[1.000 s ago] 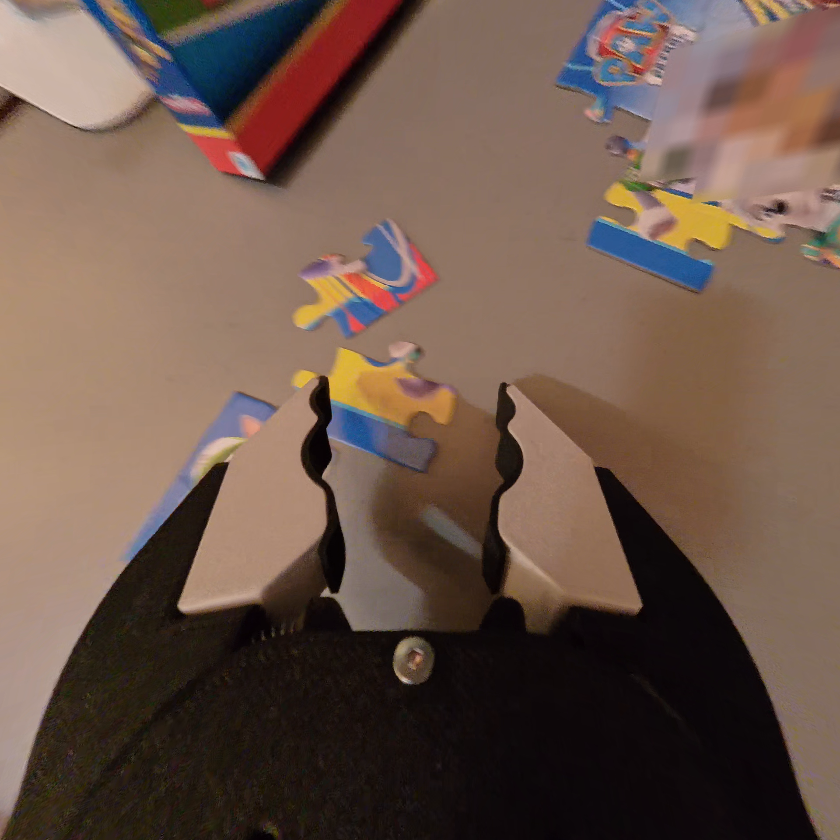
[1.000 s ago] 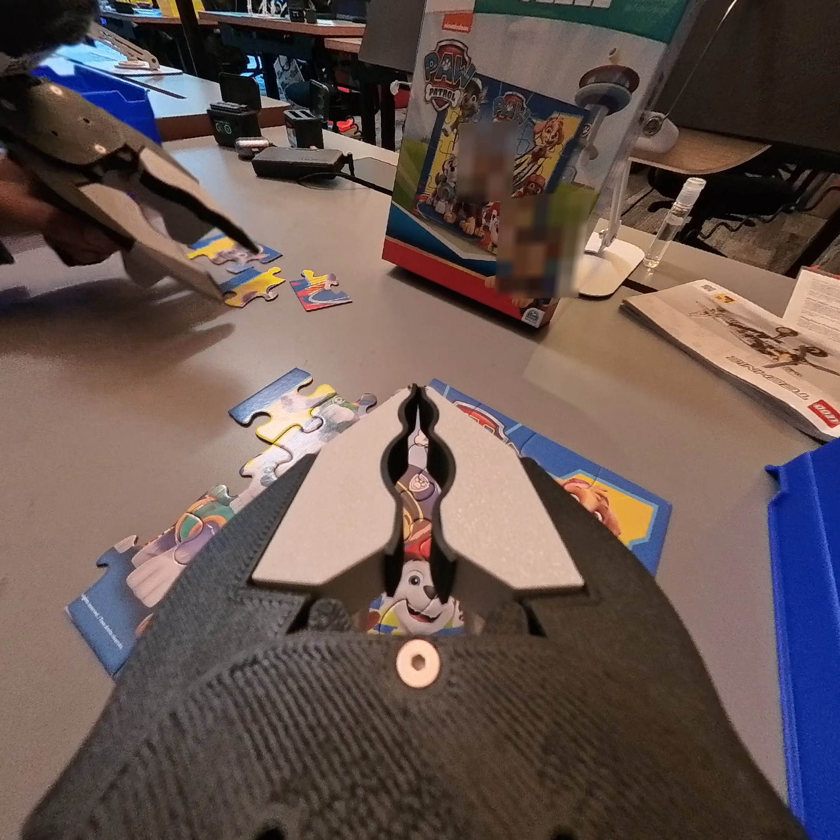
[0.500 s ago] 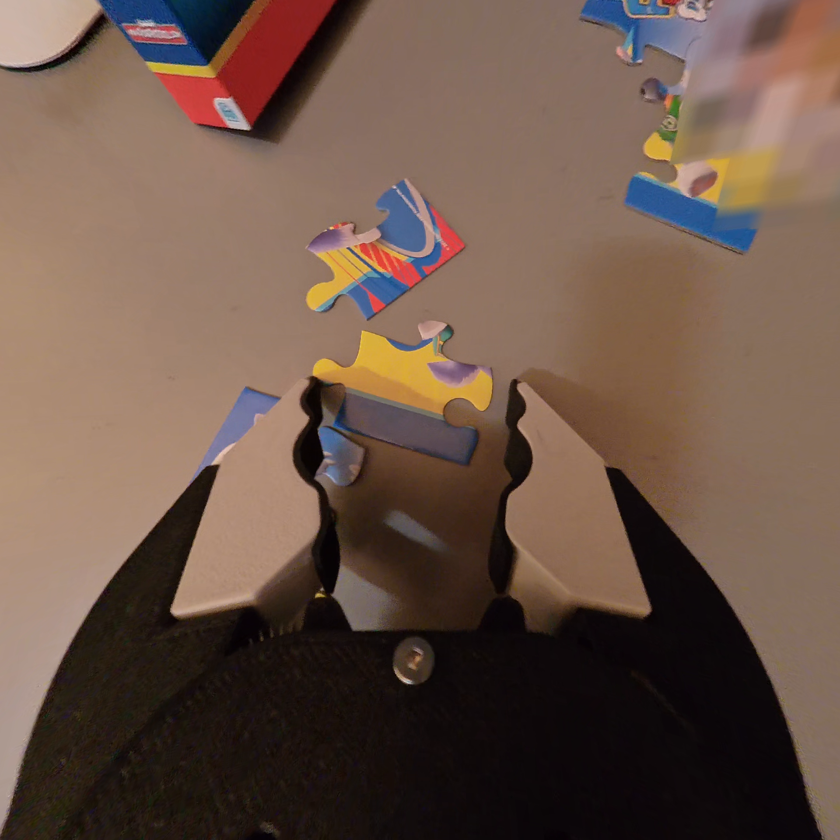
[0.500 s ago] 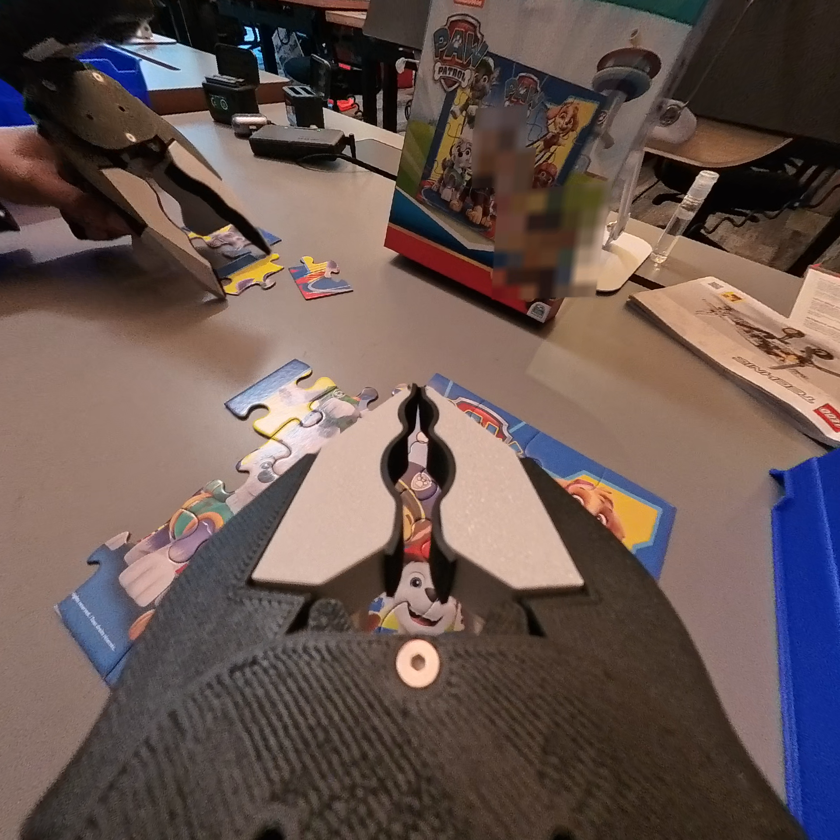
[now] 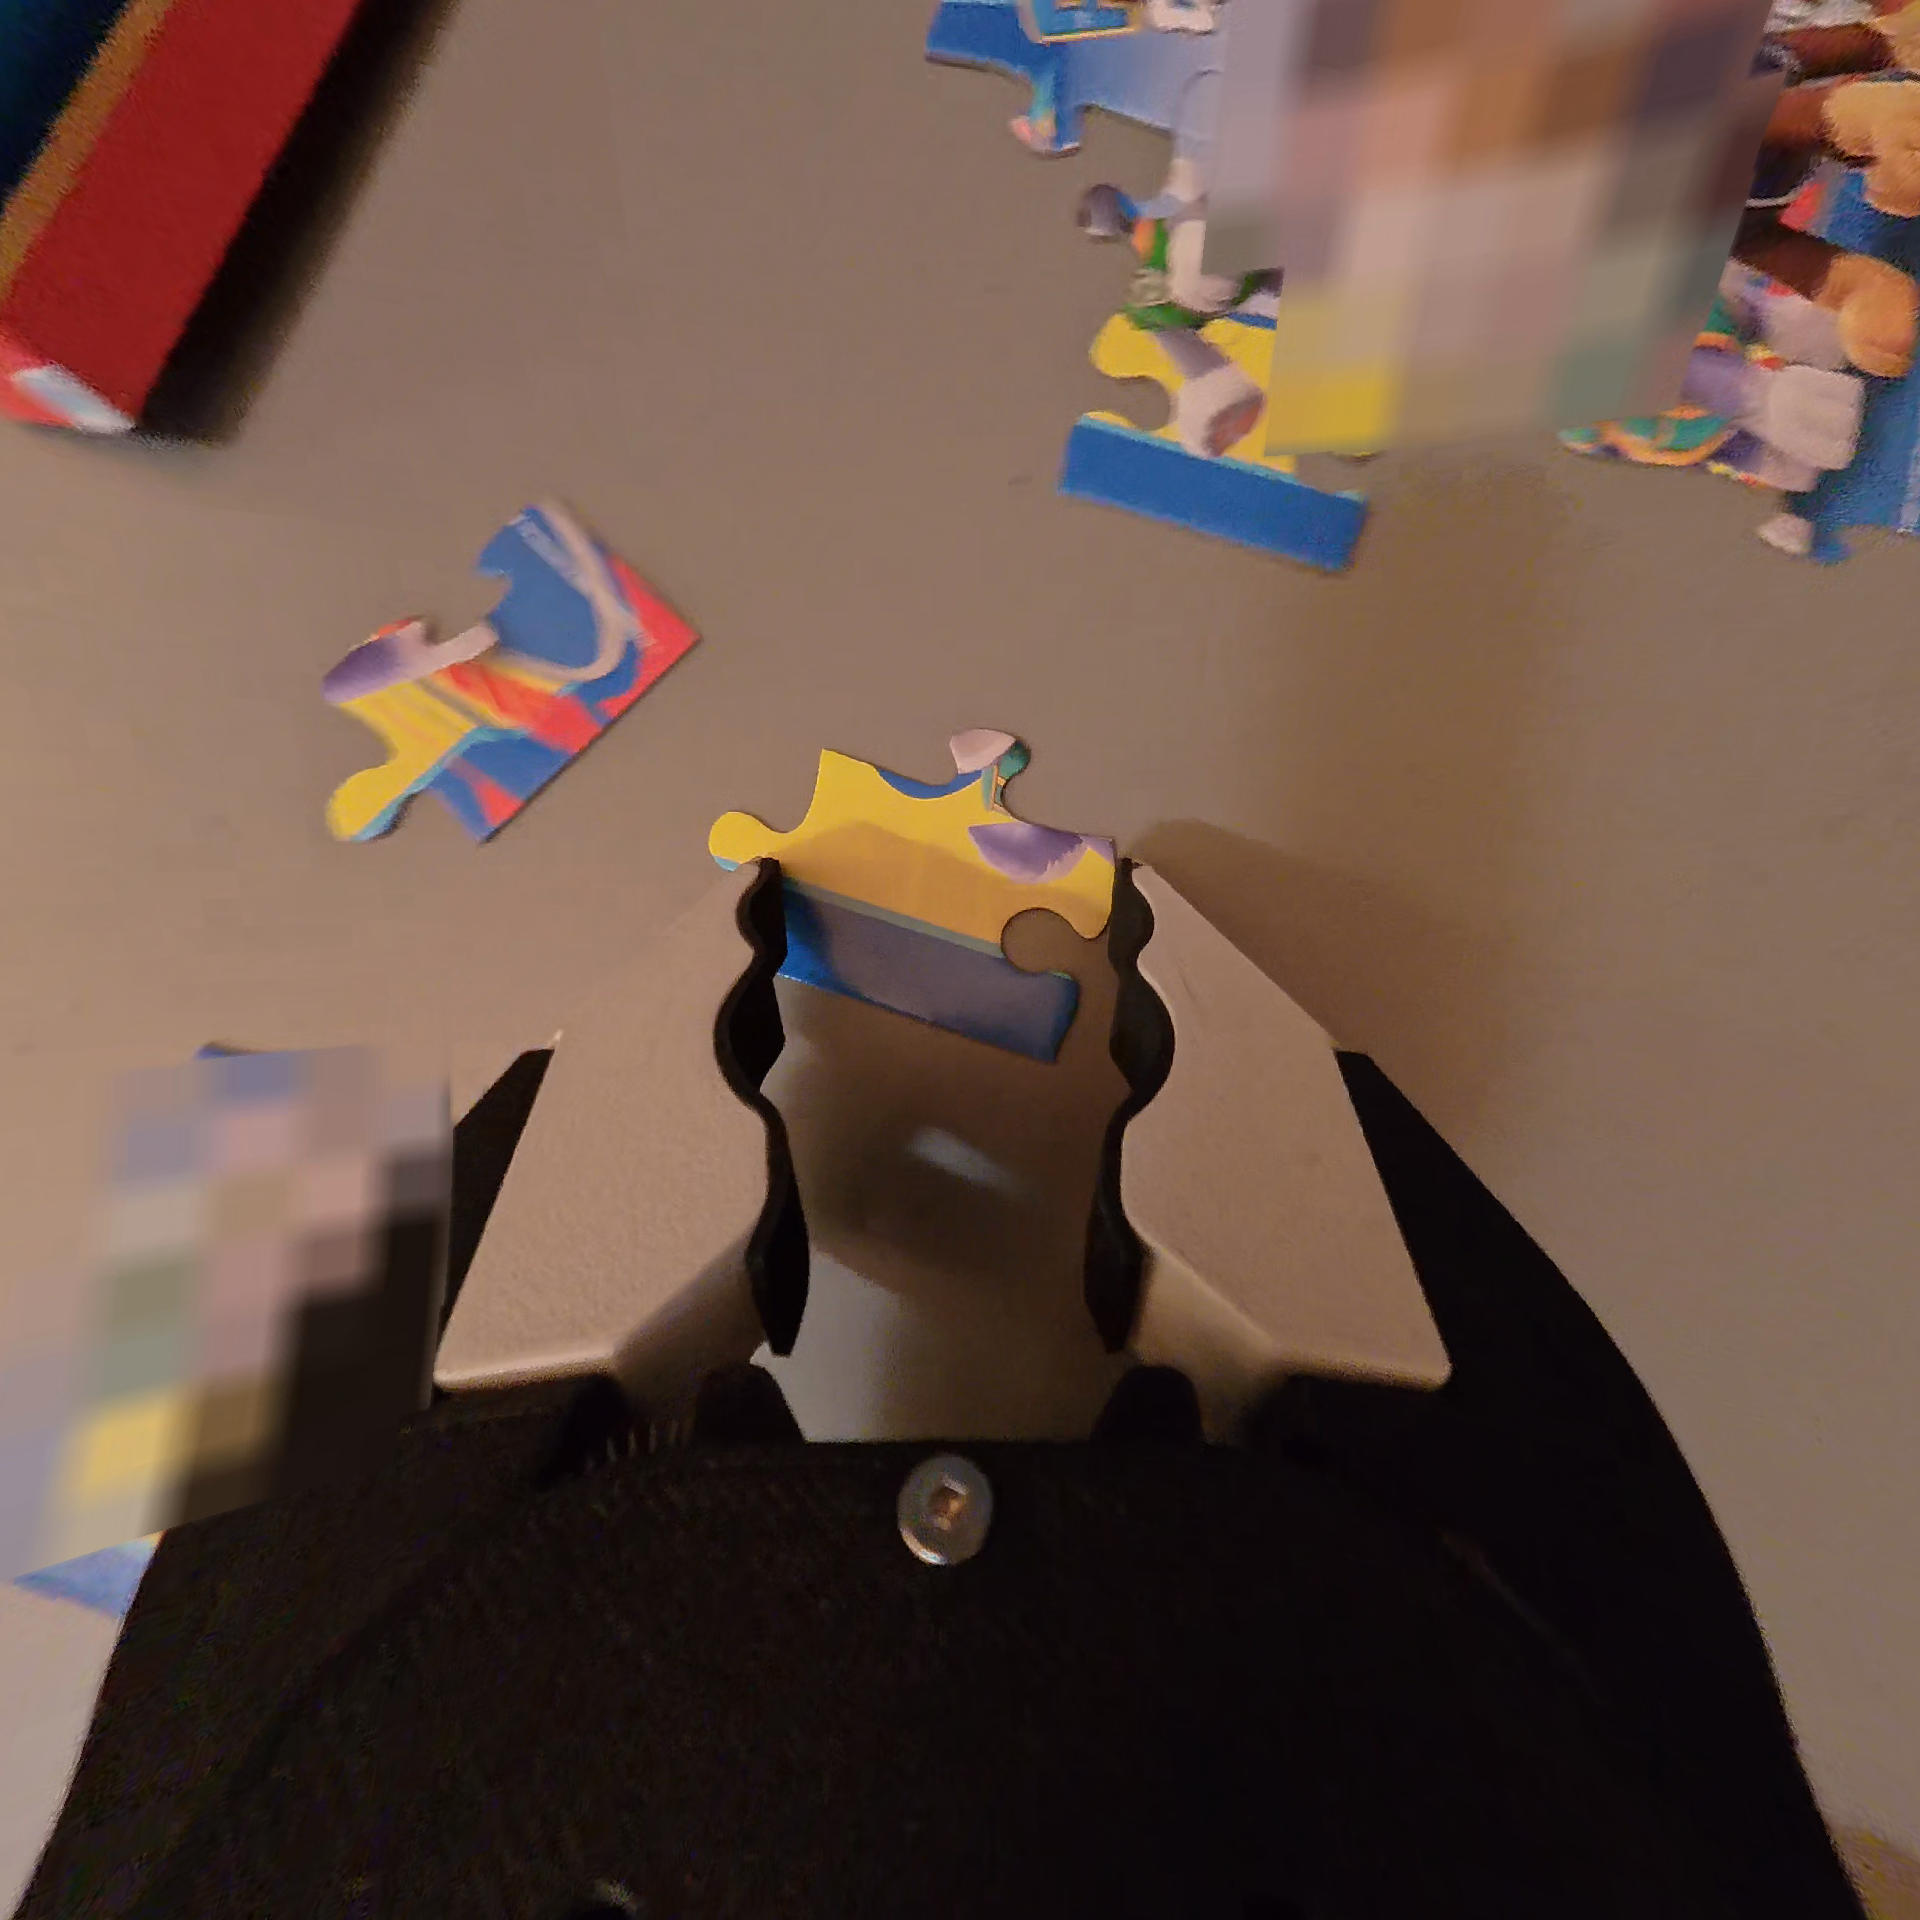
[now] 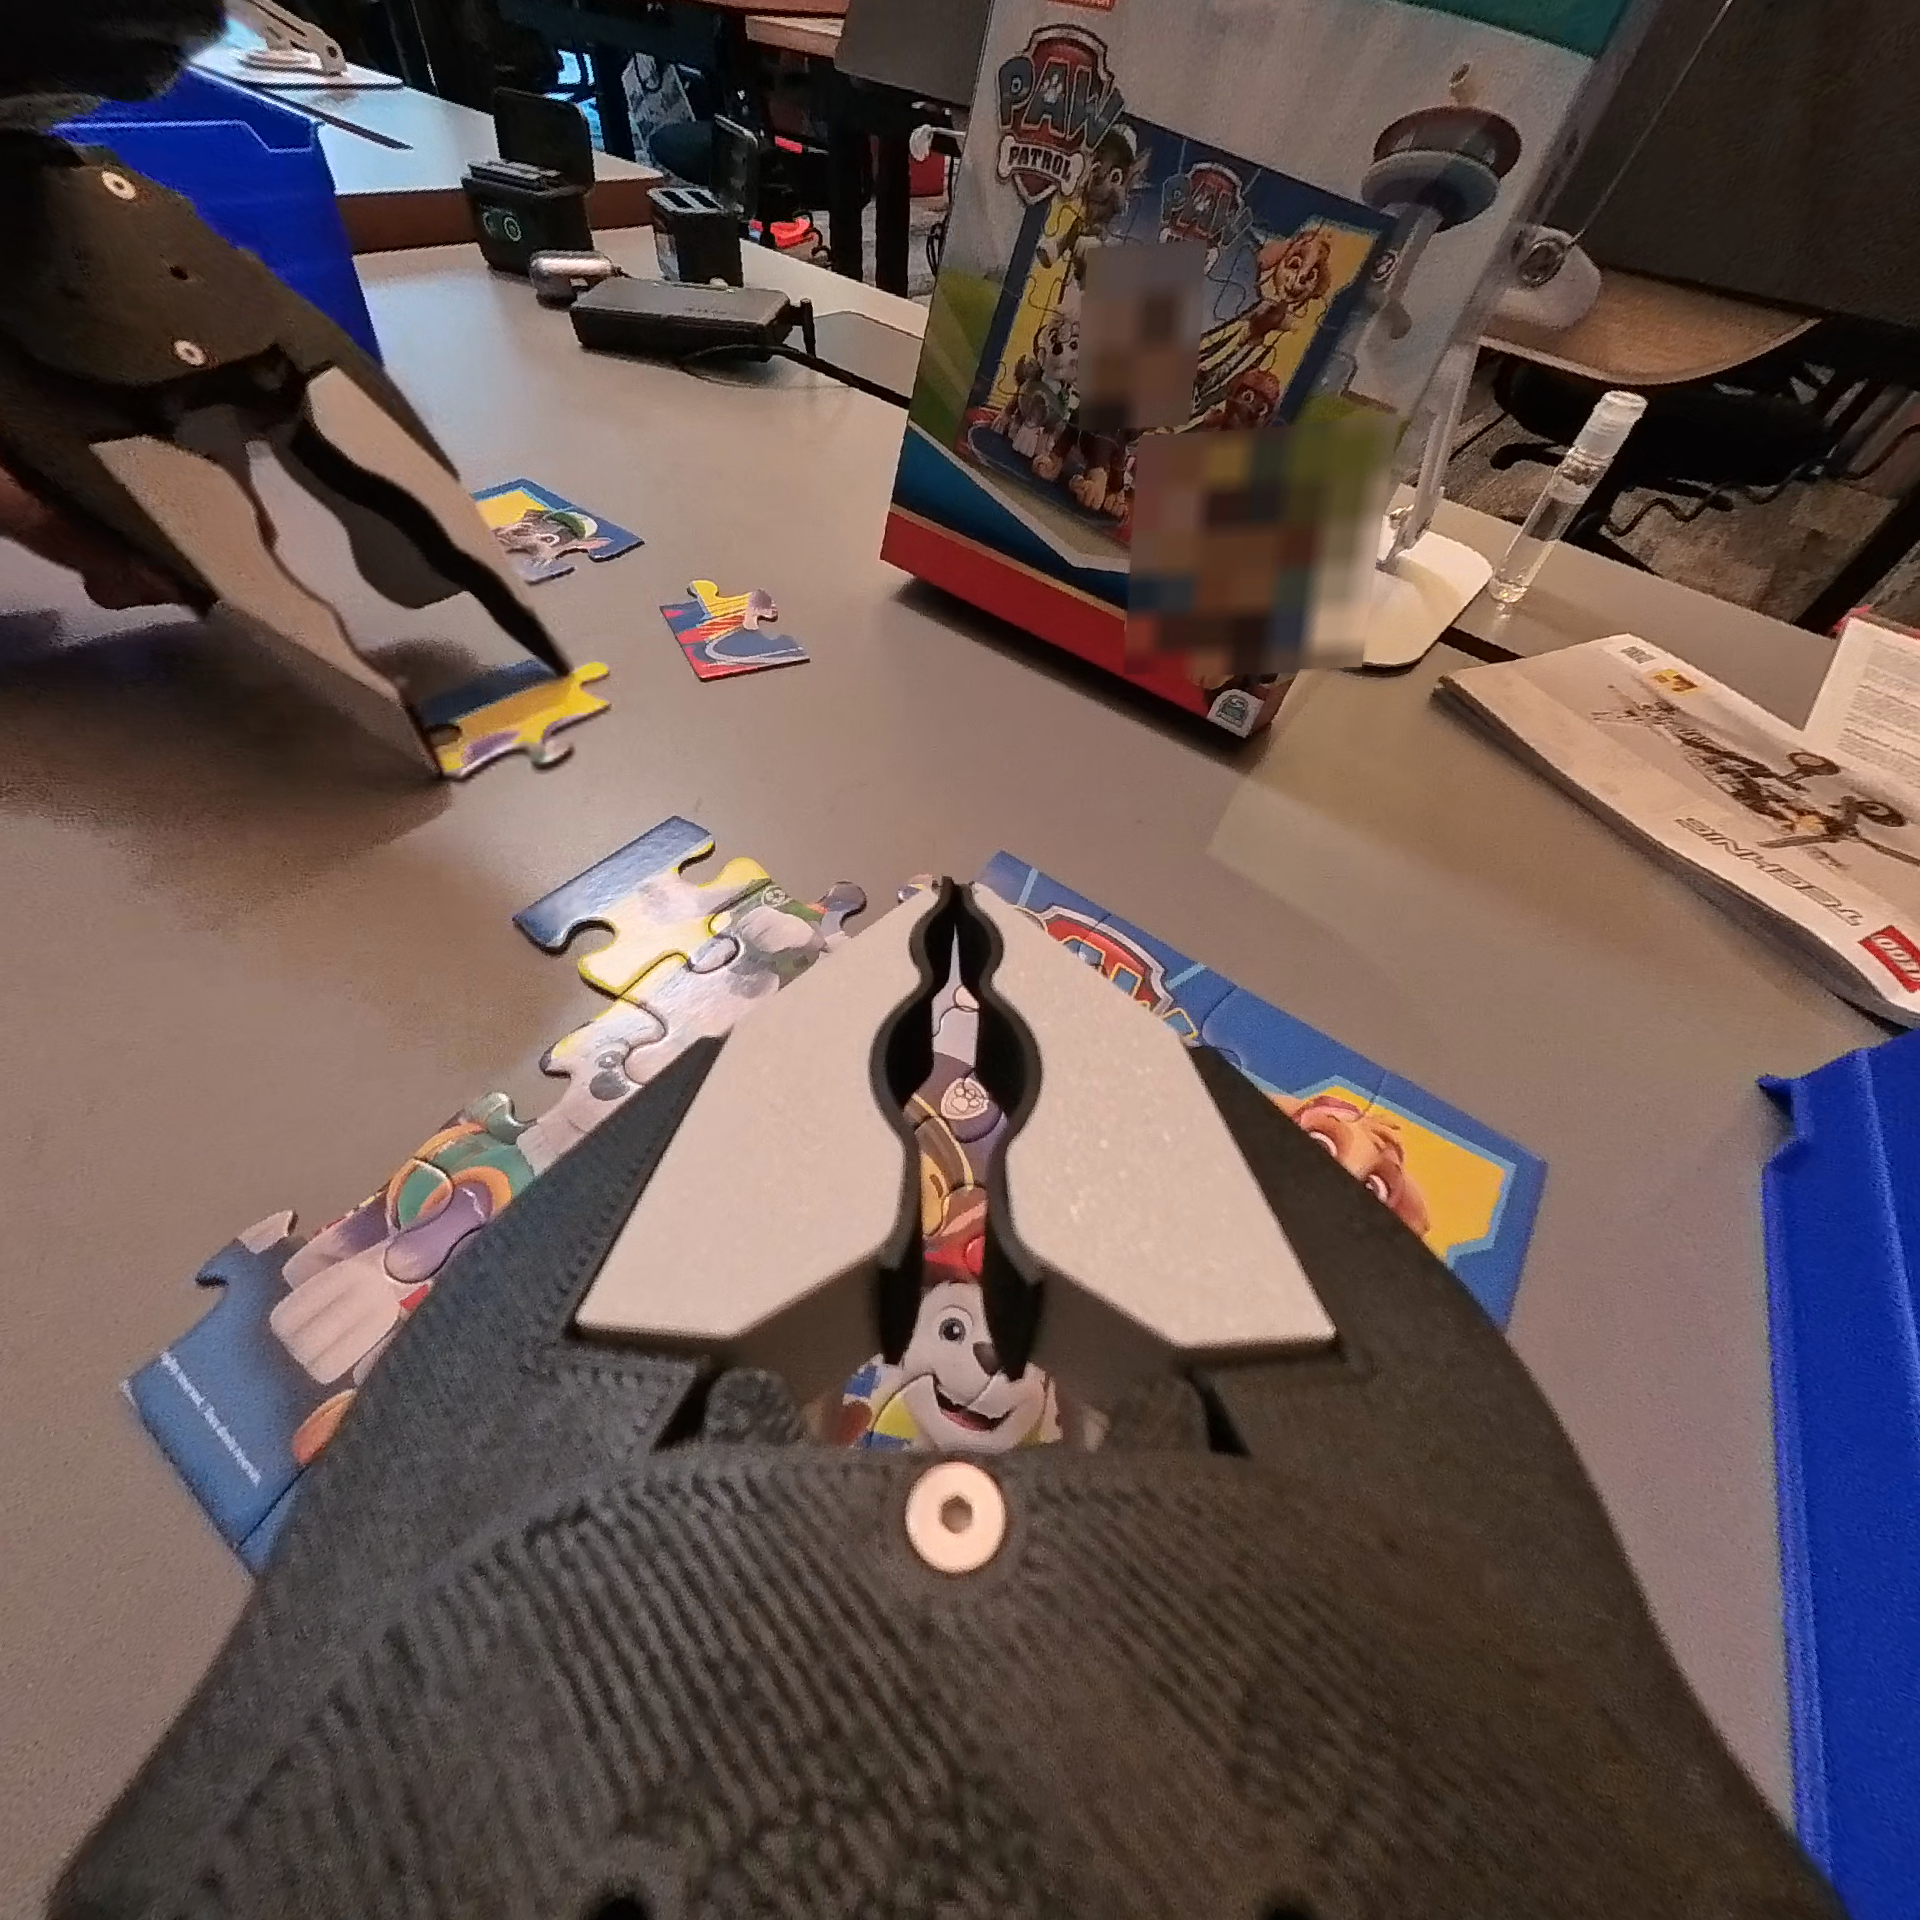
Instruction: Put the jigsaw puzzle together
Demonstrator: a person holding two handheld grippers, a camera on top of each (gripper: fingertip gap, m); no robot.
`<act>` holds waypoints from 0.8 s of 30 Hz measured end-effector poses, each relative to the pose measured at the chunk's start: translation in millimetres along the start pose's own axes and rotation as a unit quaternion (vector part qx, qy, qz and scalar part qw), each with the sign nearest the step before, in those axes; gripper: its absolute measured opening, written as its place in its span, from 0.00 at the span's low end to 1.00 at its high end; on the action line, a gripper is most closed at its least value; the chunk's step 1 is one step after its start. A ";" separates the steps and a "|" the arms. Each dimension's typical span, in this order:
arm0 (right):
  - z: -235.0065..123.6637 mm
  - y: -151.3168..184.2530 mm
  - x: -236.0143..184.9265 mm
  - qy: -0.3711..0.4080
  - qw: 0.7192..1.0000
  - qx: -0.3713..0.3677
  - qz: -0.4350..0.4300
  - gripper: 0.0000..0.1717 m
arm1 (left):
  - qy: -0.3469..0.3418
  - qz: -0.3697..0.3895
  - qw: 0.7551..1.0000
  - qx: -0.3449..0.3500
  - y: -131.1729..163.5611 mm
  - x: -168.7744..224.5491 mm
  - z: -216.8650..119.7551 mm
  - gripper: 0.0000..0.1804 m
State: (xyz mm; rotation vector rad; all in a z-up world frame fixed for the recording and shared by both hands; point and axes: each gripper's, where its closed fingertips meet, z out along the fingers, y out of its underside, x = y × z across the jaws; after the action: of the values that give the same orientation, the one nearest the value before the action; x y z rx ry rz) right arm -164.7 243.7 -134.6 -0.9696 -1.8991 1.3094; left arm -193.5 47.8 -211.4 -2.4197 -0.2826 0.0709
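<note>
Closest in, the left hand-held gripper is tipped down onto the desk. Its fingertips are closed in against the two side edges of a yellow-and-blue puzzle piece, which lies flat between them. It's thin card, so only those edges offer any purchase, and the contact sits right at the tips. Just beyond lies a loose red-and-blue piece, apart from it. Over on the right, the right hand-held gripper hovers with its jaws together, empty, above the part-built puzzle. The picture box stands farther back.
</note>
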 end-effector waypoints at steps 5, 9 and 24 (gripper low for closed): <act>-0.7 -0.1 0.3 0.001 1.000 0.001 0.000 0.00 | 0.039 0.051 0.998 -0.002 -15.6 46.8 14.3 0.34; -1.6 -1.0 -0.2 -0.001 1.000 0.004 0.002 0.00 | 0.054 0.057 0.997 0.011 -25.0 64.9 15.8 0.34; -0.9 -2.2 -5.4 -0.010 1.000 0.006 0.000 0.00 | -0.025 0.015 1.000 -0.003 -58.7 107.4 48.4 0.33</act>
State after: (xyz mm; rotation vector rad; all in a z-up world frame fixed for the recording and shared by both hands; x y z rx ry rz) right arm -161.7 239.0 -132.7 -0.9533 -1.9045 1.3335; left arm -105.7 145.7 -207.5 -2.4302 -0.2700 0.1442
